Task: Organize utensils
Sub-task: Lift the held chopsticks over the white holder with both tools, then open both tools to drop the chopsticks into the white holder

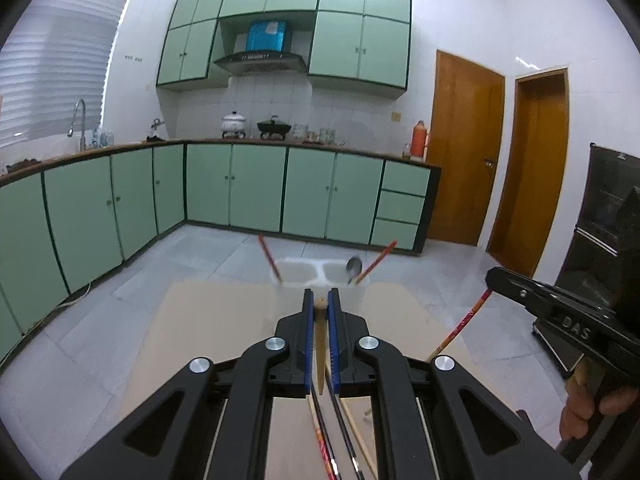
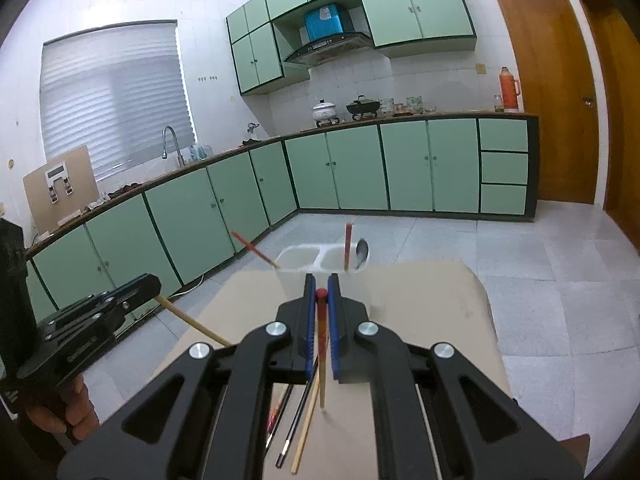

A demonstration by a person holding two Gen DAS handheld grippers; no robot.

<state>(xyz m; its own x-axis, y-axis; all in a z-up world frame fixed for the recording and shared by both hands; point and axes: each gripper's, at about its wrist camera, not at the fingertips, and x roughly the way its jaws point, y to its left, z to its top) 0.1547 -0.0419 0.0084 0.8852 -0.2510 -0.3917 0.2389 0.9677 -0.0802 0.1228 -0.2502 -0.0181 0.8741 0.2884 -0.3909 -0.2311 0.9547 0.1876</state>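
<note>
The left gripper point(image 1: 320, 304) has its blue-padded jaws narrowed onto a pale wooden chopstick point(image 1: 320, 344), which points down toward the tan table point(image 1: 216, 320). The right gripper point(image 2: 321, 290) grips a red-topped chopstick point(image 2: 321, 340) the same way, its lower tip hanging over the table surface.

Just beyond both sets of jaws stands the white two-compartment holder point(image 2: 304, 252). Its near wall is hidden behind the fingers in each view. A red chopstick point(image 2: 256, 251) leans out of the holder's left compartment; another red chopstick point(image 2: 348, 246) and a metal spoon point(image 2: 362, 252) stand in the right one. The spoon's handle is out of sight inside the holder.

On the table nearer than the holder lie loose chopsticks point(image 2: 296, 428), partly covered by the gripper bodies. The right wrist view shows a dark one and a pale one; their count is hard to settle. The left wrist view cuts them off at its lower edge.
</note>
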